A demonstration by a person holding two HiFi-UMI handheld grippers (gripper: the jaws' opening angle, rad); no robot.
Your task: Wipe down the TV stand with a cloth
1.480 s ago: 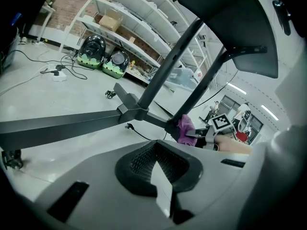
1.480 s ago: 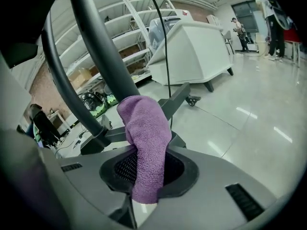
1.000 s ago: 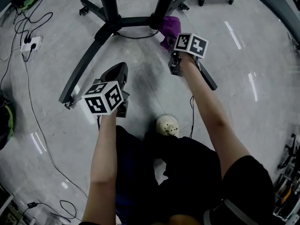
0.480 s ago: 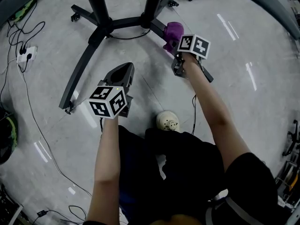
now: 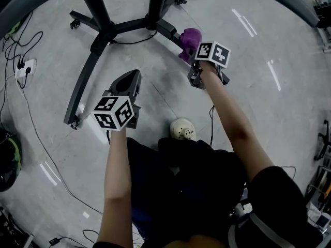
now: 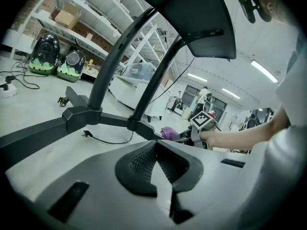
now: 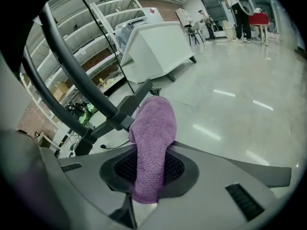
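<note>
The TV stand is a dark frame with two posts and splayed floor legs (image 5: 85, 81), seen close up in both gripper views (image 6: 96, 116) (image 7: 129, 104). A purple cloth (image 5: 189, 36) (image 7: 153, 128) lies against the stand's right leg (image 5: 168, 30), a little out from the hub. My right gripper (image 5: 187, 56) (image 7: 149, 152) is shut on it, and the cloth hangs out past the tips. My left gripper (image 5: 130, 76) (image 6: 156, 147) hovers over the floor between the two legs, shut with nothing in it. From there the cloth (image 6: 169, 132) shows far ahead.
A white shoe (image 5: 183, 129) rests on the floor between my arms. A power strip (image 5: 26, 66) and loose cables (image 5: 31, 123) lie at the left, and a plug lead (image 5: 132, 40) under the stand. Shelving (image 6: 91, 13) and a white wheeled unit (image 7: 158, 47) stand behind.
The right gripper has drawn the purple cloth outward along the right leg, away from the hub. The left gripper has stayed about where it was, still shut.
</note>
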